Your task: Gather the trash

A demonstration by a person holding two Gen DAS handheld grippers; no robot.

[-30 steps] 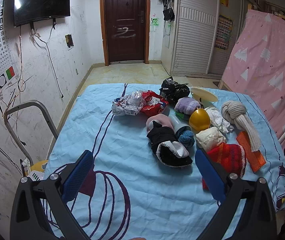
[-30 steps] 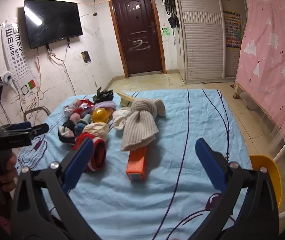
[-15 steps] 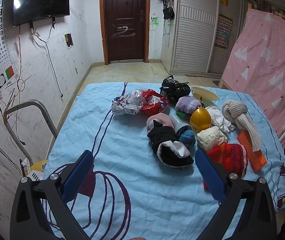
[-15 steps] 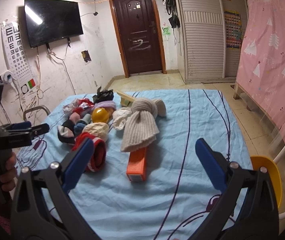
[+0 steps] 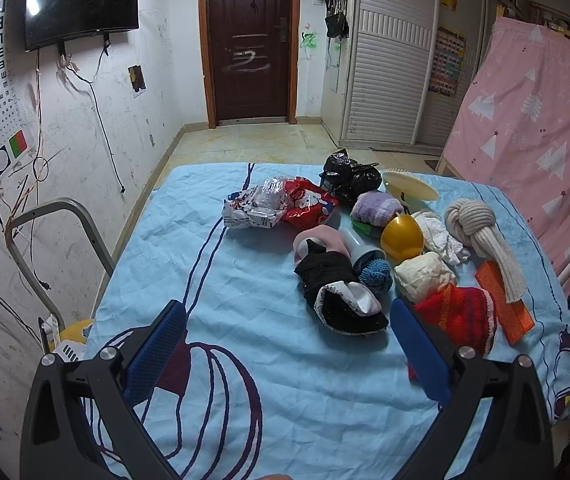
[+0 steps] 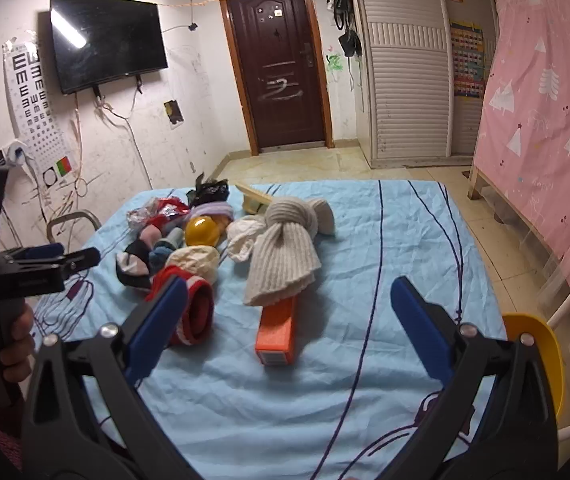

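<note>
left wrist view, nearest: left gripper (image 5: 285,344) hangs over the blue bedsheet (image 5: 245,304) with its blue pads spread wide and nothing between them.
right wrist view, nearest: right gripper (image 6: 285,328) likewise gapes empty; the orange box (image 6: 279,330) lies just ahead between the lines of its fingers.
person: a hand (image 6: 17,344) grips the handle of the left tool at the left edge of the right view.
near pile: black-and-white slipper (image 5: 345,300) and red knit piece (image 5: 461,316) sit closest to the left gripper, touching their neighbours.
middle pile: cream crumpled wad (image 5: 425,276), yellow ball (image 5: 401,232), white crumpled tissue (image 5: 443,236), beige knit hat (image 5: 481,232) whose tail drapes over the orange box.
far pile, likely the trash: crinkled plastic wrapper (image 5: 255,208) and red snack bag (image 5: 309,206) lie side by side, with a black plastic bag (image 5: 349,176) behind them near the far edge of the sheet.
bin: no open trash container is clearly visible; a yellow tub (image 6: 537,356) shows past the right edge of the bed, its use unclear.
step in hand: judged as choosing a first piece; nothing is gripped yet.
doing it well: take the wrapper from its free left side, pinching a raised fold, not the flat sheet, so the cloth is not dragged along.
risk: thin film may slip out of the pads; clothing packed close beside it could be snagged.
</note>
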